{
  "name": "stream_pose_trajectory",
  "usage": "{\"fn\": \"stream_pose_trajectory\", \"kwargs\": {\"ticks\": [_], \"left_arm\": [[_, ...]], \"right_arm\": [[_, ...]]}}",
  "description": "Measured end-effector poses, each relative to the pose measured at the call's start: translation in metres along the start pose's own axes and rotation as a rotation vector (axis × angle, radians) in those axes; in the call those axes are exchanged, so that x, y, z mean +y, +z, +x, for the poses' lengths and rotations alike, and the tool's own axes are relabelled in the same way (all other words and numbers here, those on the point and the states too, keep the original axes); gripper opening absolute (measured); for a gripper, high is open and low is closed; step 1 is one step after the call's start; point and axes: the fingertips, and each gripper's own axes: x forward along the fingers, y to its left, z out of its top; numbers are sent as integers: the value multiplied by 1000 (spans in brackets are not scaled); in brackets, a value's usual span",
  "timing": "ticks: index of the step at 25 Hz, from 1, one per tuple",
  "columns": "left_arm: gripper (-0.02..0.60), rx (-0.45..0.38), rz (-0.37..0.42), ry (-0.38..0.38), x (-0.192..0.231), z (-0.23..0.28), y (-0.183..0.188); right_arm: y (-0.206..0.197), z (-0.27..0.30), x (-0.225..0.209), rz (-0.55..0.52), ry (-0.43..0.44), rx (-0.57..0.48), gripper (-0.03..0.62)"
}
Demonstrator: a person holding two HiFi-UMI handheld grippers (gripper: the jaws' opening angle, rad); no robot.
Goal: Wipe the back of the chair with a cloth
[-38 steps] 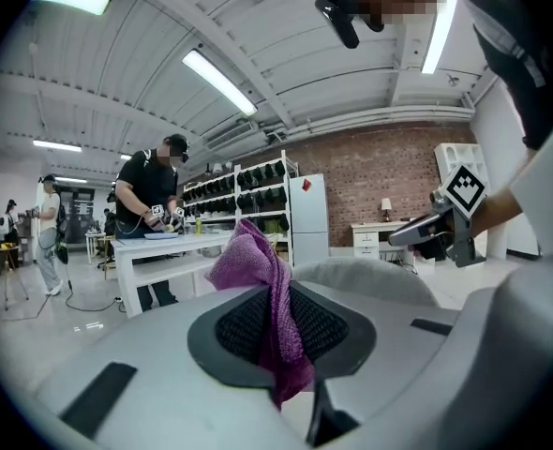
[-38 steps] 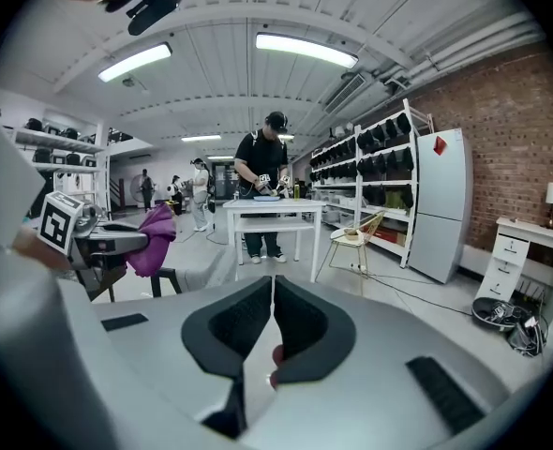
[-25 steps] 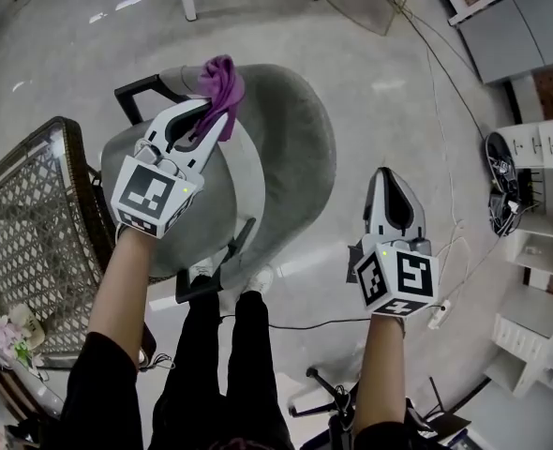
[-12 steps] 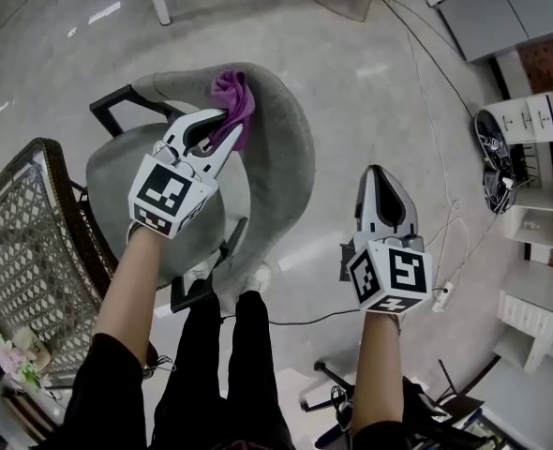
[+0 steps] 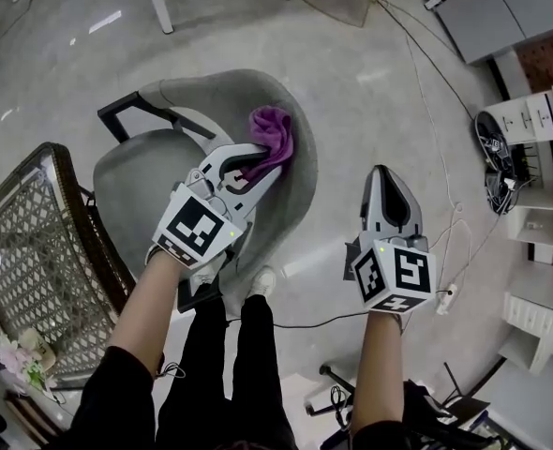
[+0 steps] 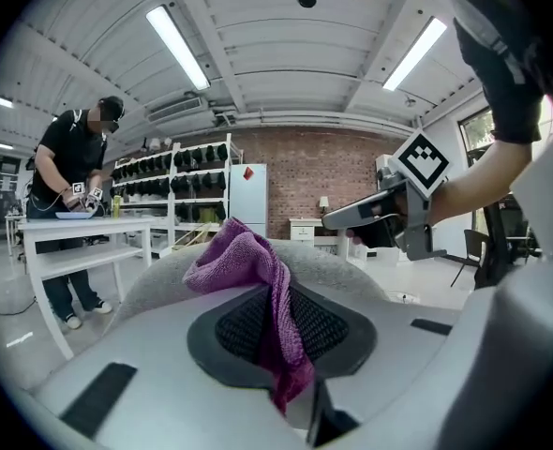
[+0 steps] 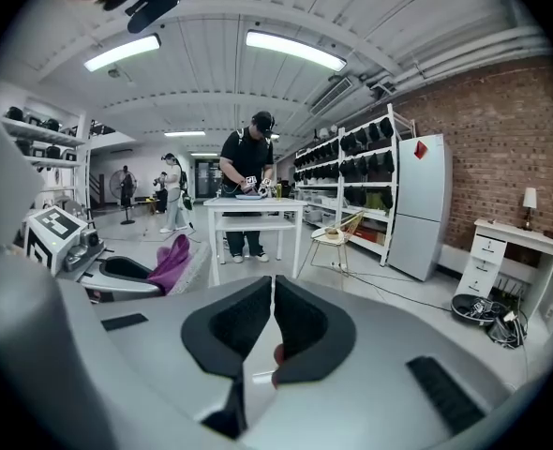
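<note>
Left arm reached forward over seat, left gripper (image 5: 256,160) clamped on purple cloth (image 5: 274,137). Cloth bunched up, sat on top edge of grey chair back (image 5: 300,181). Right arm held out off to side, over floor. Right gripper (image 5: 383,174) pinched fully together, nothing gripped.

Glossy grey floor (image 5: 351,59) fills the head view, with a wicker chair (image 5: 35,242) at lower left. The right gripper view shows a brick wall (image 7: 501,125) at right and strip lights (image 7: 295,50) overhead.
</note>
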Motion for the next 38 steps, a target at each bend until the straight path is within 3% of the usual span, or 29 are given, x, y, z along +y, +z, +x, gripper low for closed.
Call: {"fn": "stream_pose_trajectory", "kwargs": {"ticks": [6, 8, 10, 12, 15, 19, 22, 25, 30, 38], "left_arm": [[72, -18, 39, -95, -37, -6, 12], [72, -18, 47, -110, -42, -9, 13], [72, -68, 39, -100, -37, -14, 23], [72, -133, -2, -54, -21, -24, 32], [72, -94, -61, 65, 22, -46, 18], [72, 33, 30, 225, 91, -74, -18], [72, 98, 91, 255, 119, -71, -41], [72, 121, 65, 244, 126, -52, -56], [72, 109, 20, 177, 102, -15, -63], [72, 107, 67, 19, 42, 3, -53]], "right_arm": [[3, 3, 6, -1, -3, -4, 28], [4, 4, 7, -2, -3, -4, 28], [7, 6, 8, -2, -4, -6, 29], [10, 7, 8, 1, -3, -11, 28], [14, 12, 10, 5, -1, -17, 28], [11, 18, 13, -4, 5, -13, 29], [7, 23, 9, -5, -1, -6, 28], [5, 28, 5, -11, -5, -1, 29], [2, 29, 0, -18, -10, 6, 29], [6, 22, 0, -12, -9, -7, 29]]}}
